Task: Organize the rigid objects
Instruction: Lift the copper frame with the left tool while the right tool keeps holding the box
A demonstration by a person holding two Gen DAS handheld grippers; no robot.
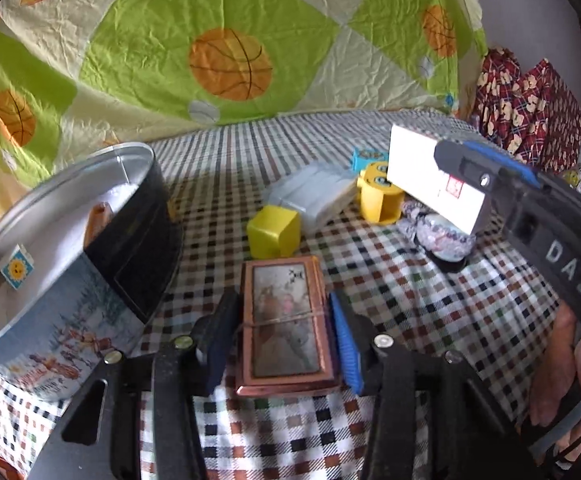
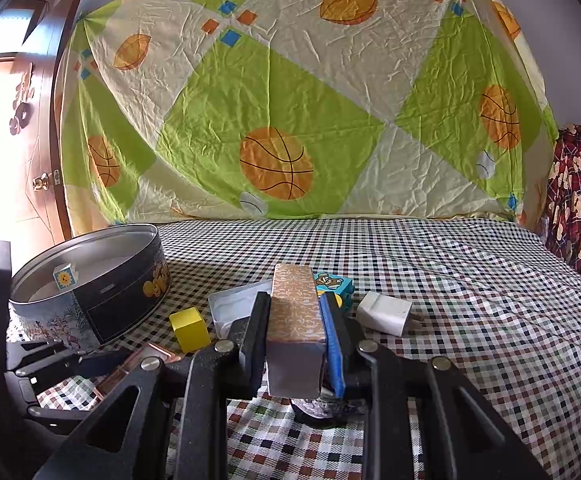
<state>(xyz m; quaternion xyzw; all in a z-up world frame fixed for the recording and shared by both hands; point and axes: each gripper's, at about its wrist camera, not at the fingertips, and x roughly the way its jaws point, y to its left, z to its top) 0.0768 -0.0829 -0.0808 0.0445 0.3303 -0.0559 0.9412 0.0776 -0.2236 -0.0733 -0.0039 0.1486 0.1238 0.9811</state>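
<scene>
On the checked cloth (image 1: 430,304), at the far left, sits a round tin (image 1: 70,280) with a small sun block (image 1: 16,266) inside. Beside it, the left gripper (image 1: 282,332) straddles a copper-framed picture (image 1: 286,324) lying flat, its fingers just clear of the frame. A yellow cube (image 1: 272,232) stands beyond. At right, the right gripper (image 2: 296,332) clamps a patterned box (image 2: 294,312).

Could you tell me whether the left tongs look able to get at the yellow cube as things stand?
Probably not directly: the copper-framed case sits between the left tongs, and the yellow cube lies just beyond its far end, so the case is in the way.
</scene>
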